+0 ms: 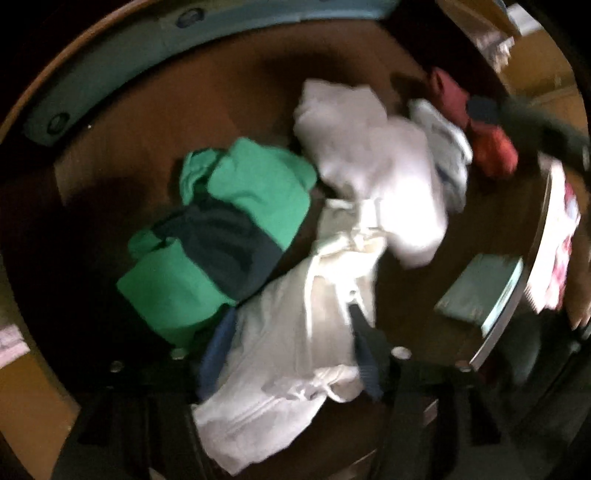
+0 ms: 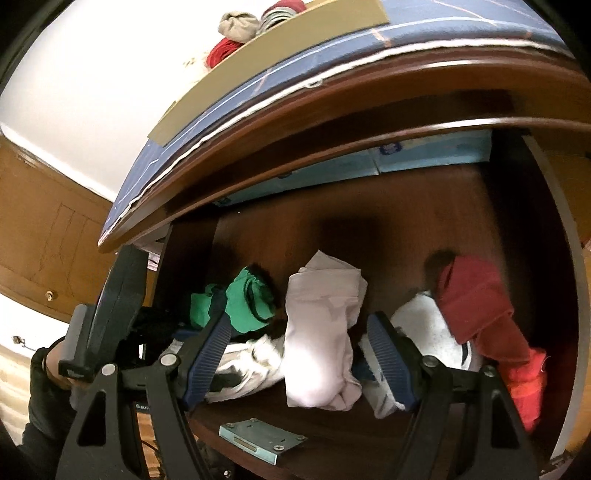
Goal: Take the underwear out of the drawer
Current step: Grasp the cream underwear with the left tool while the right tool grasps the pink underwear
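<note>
I look straight down into the open wooden drawer (image 1: 184, 96). My left gripper (image 1: 291, 354) has its blue pads against both sides of a crumpled white garment (image 1: 295, 295), which bunches between them. A green and dark blue garment (image 1: 229, 229) lies to its left, a pale pink one (image 1: 373, 162) above it, and a red one (image 1: 491, 147) at the far right. In the right wrist view my right gripper (image 2: 299, 358) stands open over the drawer's front, holding nothing. The pale pink garment (image 2: 321, 332) lies beyond its fingers, and the red garment (image 2: 476, 302) is to the right.
Light blue packets (image 2: 424, 155) line the drawer's back under the dresser top (image 2: 332, 107). A metal lock plate (image 2: 258, 439) sits on the front edge. A gloved hand (image 2: 44, 373) holds the left tool at the drawer's left side. Rolled socks (image 2: 236, 26) lie on top.
</note>
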